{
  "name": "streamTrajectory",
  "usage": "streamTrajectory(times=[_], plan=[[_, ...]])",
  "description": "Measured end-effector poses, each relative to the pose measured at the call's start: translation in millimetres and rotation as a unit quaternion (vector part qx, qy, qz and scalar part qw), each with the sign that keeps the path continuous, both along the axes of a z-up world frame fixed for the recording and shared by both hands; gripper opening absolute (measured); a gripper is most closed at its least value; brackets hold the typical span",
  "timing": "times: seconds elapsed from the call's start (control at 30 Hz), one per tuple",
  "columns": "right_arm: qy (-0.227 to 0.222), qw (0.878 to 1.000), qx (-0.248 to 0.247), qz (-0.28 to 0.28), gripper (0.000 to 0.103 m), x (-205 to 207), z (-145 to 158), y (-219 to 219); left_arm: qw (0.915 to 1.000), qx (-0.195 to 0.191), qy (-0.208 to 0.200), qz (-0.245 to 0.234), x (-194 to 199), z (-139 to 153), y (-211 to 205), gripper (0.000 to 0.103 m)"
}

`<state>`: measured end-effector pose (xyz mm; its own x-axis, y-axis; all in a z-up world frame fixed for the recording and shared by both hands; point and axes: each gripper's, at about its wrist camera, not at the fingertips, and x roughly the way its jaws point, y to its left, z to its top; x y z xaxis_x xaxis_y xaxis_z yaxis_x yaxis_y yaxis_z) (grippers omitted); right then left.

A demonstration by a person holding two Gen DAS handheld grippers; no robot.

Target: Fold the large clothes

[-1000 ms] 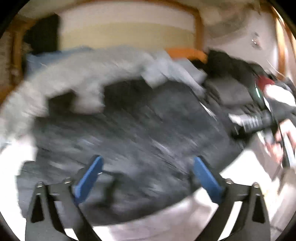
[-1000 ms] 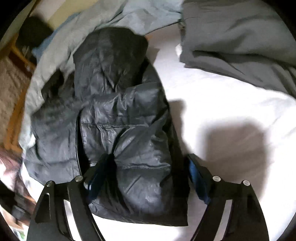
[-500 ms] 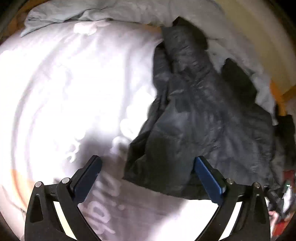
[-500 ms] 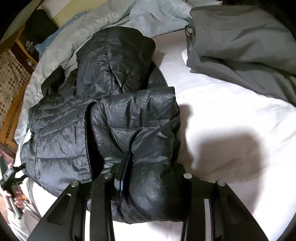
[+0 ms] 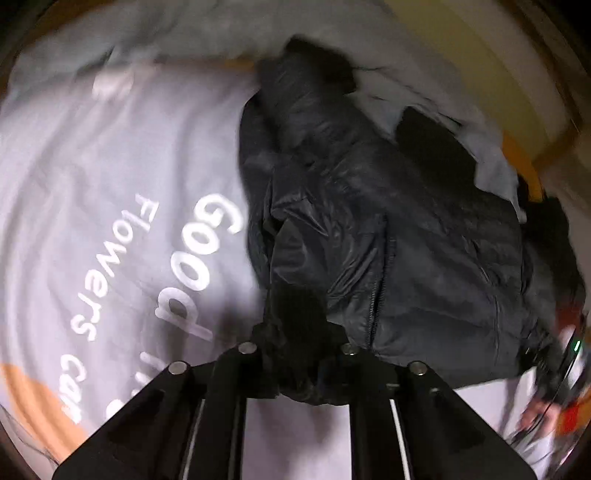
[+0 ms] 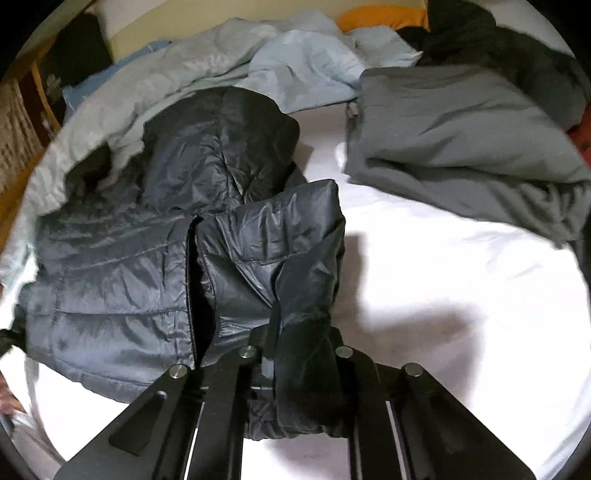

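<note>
A black quilted puffer jacket [image 6: 155, 258] lies on a white bed sheet [image 6: 443, 314], hood toward the far side, zipper partly open. One sleeve is folded across its front. My right gripper [image 6: 295, 354] is shut on the cuff end of that folded sleeve. In the left wrist view the same jacket [image 5: 406, 240] lies on the sheet [image 5: 110, 166] printed with white words. My left gripper [image 5: 299, 354] is shut on the jacket's near hem corner. The fingertips of both grippers are hidden in the dark fabric.
A folded grey garment [image 6: 461, 140] lies at the right on the bed. A crumpled pale blue quilt [image 6: 277, 62] and an orange pillow [image 6: 380, 16] lie behind the jacket. A wooden bed frame [image 6: 22, 110] runs along the left. A person's hand [image 5: 539, 413] shows at lower right.
My left gripper swung over to the jacket's hem and closed on it. My right gripper closed on the folded sleeve's cuff half a second ago and has drawn it nearer.
</note>
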<state>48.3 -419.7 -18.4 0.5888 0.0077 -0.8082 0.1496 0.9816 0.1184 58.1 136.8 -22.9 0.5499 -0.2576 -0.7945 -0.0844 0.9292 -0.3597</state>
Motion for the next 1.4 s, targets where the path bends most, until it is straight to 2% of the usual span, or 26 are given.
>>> streamTrajectory(times=[0.1,0.23,0.3,0.33,0.4,0.43,0.47,0.5,0.53,0.57,0.6,0.73,0.83,0.93,0.97,1.07,1.1,1.2,1.3,1.37,1.4], plan=[[-0.005,1.0,0.017,-0.008,0.011,-20.4,15.0,-7.7,0.9982,0.045,-0.036,-0.017,-24.0,24.0,-17.0,0.011],[-0.013,1.0,0.007,-0.01,0.011,-68.8,31.2,-17.6,0.9937,0.085,-0.036,-0.063,-45.4,35.3,-33.2,0.013],[-0.007,1.0,-0.008,-0.011,0.013,-77.3,27.1,-20.3,0.9896,0.114,-0.037,-0.079,-50.7,34.5,-43.2,0.024],[-0.001,1.0,-0.015,-0.021,0.014,-77.6,20.8,-25.0,0.9848,0.144,-0.05,-0.083,-52.6,34.4,-49.6,0.033],[0.011,0.999,0.01,-0.042,0.019,-74.2,15.0,-35.2,0.9686,0.203,-0.111,-0.091,-62.9,39.8,-62.8,0.035],[0.007,0.998,0.023,-0.05,0.021,-72.6,16.9,-38.9,0.9585,0.231,-0.139,-0.093,-67.2,46.8,-69.0,0.039],[0.001,0.998,0.019,-0.054,0.026,-71.6,20.6,-38.7,0.9517,0.241,-0.162,-0.098,-70.4,55.5,-73.9,0.045],[-0.007,0.998,0.003,-0.057,0.034,-70.8,25.1,-37.7,0.9487,0.24,-0.179,-0.1,-71.5,62.0,-74.7,0.049],[-0.014,0.998,-0.018,-0.058,0.037,-72.2,29.4,-37.6,0.9461,0.239,-0.196,-0.095,-73.8,70.1,-77.5,0.058],[-0.022,0.997,-0.037,-0.062,0.046,-72.7,33.2,-35.9,0.9442,0.241,-0.207,-0.087,-74.2,76.5,-80.4,0.063],[-0.035,0.996,-0.054,-0.067,0.055,-73.6,39.0,-34.4,0.943,0.241,-0.213,-0.085,-74.9,81.0,-82.5,0.064],[-0.08,0.993,-0.065,-0.065,0.058,-74.7,62.4,-33.6,0.9414,0.237,-0.226,-0.08,-62.8,92.8,-85.2,0.064],[-0.117,0.989,-0.069,-0.054,0.067,-78.2,82.6,-33.3,0.9436,0.223,-0.235,-0.066,-57.3,99.0,-86.4,0.064],[-0.164,0.982,-0.09,-0.036,0.08,-80.3,106.8,-27.0,0.9353,0.229,-0.263,-0.059,-52.9,114.6,-90.2,0.068],[-0.186,0.977,-0.101,-0.03,0.09,-80.3,116.5,-22.7,0.9312,0.233,-0.274,-0.059,-51.7,122.3,-93.4,0.072],[-0.239,0.963,-0.124,-0.02,0.095,-78.4,136.2,-10.5,0.9213,0.24,-0.301,-0.051,-49.3,141.2,-96.8,0.078],[-0.248,0.96,-0.128,-0.016,0.103,-76.8,140.2,-7.7,0.9202,0.239,-0.306,-0.05,-48.1,146.0,-97.0,0.078],[-0.273,0.952,-0.142,-0.007,0.103,-65.6,146.6,4.4,0.9167,0.233,-0.32,-0.053,-42.6,154.8,-96.7,0.078],[-0.285,0.949,-0.136,-0.007,0.103,-57.0,150.0,12.0,0.9085,0.24,-0.339,-0.048,-36.2,159.2,-95.3,0.081],[-0.289,0.95,-0.12,-0.002,0.103,-50.1,149.5,14.3,0.9063,0.244,-0.343,-0.038,-28.2,160.5,-94.3,0.098],[-0.293,0.951,-0.1,0.013,0.103,-46.2,148.3,15.2,0.9081,0.242,-0.341,-0.033,-23.5,160.5,-93.1,0.099]])
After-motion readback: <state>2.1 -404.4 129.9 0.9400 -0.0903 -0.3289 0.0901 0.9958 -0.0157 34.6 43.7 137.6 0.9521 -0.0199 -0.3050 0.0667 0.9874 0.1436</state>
